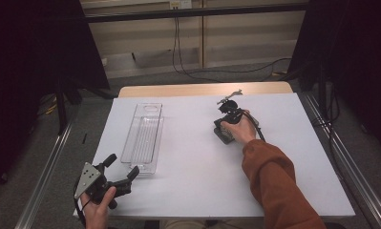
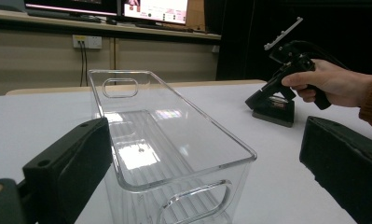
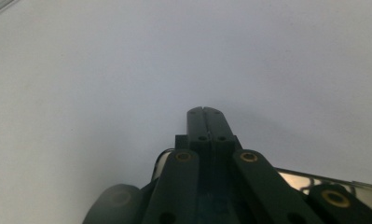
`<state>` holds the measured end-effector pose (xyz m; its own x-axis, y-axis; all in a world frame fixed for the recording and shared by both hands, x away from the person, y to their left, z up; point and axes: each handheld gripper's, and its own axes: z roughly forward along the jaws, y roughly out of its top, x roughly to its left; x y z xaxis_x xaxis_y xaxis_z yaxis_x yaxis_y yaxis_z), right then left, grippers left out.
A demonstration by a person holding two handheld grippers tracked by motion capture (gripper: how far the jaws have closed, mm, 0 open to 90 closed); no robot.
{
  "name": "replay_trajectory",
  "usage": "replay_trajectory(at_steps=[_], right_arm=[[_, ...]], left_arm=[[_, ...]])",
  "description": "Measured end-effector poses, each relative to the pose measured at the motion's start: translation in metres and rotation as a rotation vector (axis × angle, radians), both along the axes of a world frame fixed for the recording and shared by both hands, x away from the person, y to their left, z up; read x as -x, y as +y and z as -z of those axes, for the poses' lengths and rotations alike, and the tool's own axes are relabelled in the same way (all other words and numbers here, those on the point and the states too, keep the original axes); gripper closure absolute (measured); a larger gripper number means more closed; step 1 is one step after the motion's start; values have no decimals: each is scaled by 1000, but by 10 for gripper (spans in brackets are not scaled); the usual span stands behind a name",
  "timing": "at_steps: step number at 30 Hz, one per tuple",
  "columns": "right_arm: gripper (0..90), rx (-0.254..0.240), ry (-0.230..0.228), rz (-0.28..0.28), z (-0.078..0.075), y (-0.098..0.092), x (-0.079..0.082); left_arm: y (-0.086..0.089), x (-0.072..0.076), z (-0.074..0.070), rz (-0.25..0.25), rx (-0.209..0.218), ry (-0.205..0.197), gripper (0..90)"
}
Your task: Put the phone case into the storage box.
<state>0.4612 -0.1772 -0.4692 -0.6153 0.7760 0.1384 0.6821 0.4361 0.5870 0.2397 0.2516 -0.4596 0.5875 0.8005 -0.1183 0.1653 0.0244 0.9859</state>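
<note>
A clear plastic bin [image 1: 142,136] lies lengthwise on the left half of the white table, empty, with handle cut-outs at both ends. My left gripper [image 1: 122,165] is at the near left corner, open, its jaws either side of the bin's near end [image 2: 193,196] without touching it. A hand in an orange sleeve [image 1: 269,167] holds my right gripper [image 1: 220,128] right of centre, tilted down toward the table. Its jaws [image 3: 204,112] are shut together with nothing between them. The right gripper [image 2: 253,101] hangs over a small dark flat block [image 2: 273,112]; I cannot tell whether they touch.
The white sheet [image 1: 197,176] covers most of the table, with a wooden edge [image 1: 202,89] at the far side. Metal rails run along both sides on the floor. Cables [image 1: 197,71] trail across the floor beyond the table.
</note>
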Motion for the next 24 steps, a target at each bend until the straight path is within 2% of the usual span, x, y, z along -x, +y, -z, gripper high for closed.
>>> replay_trajectory(at_steps=[1,3,4,6,7,13,24], right_arm=[[900,4,-9,-16,2,2,0],[900,10,1,-21,3,6,1],[900,7,8,-22,4,6,1],[900,0,8,-20,5,5,1],[900,-8,-4,-28,6,4,0],[900,-3,18,-25,5,3,3],[900,-4,20,-33,5,-1,9]], left_arm=[[0,0,0,-1,1,0,25],[0,0,0,-5,11,0,25],[0,-1,0,-5,1,1,25],[-1,0,0,1,9,2,25],[0,0,0,0,7,2,25],[1,0,0,-4,5,-1,25],[1,0,0,-7,3,-1,25]])
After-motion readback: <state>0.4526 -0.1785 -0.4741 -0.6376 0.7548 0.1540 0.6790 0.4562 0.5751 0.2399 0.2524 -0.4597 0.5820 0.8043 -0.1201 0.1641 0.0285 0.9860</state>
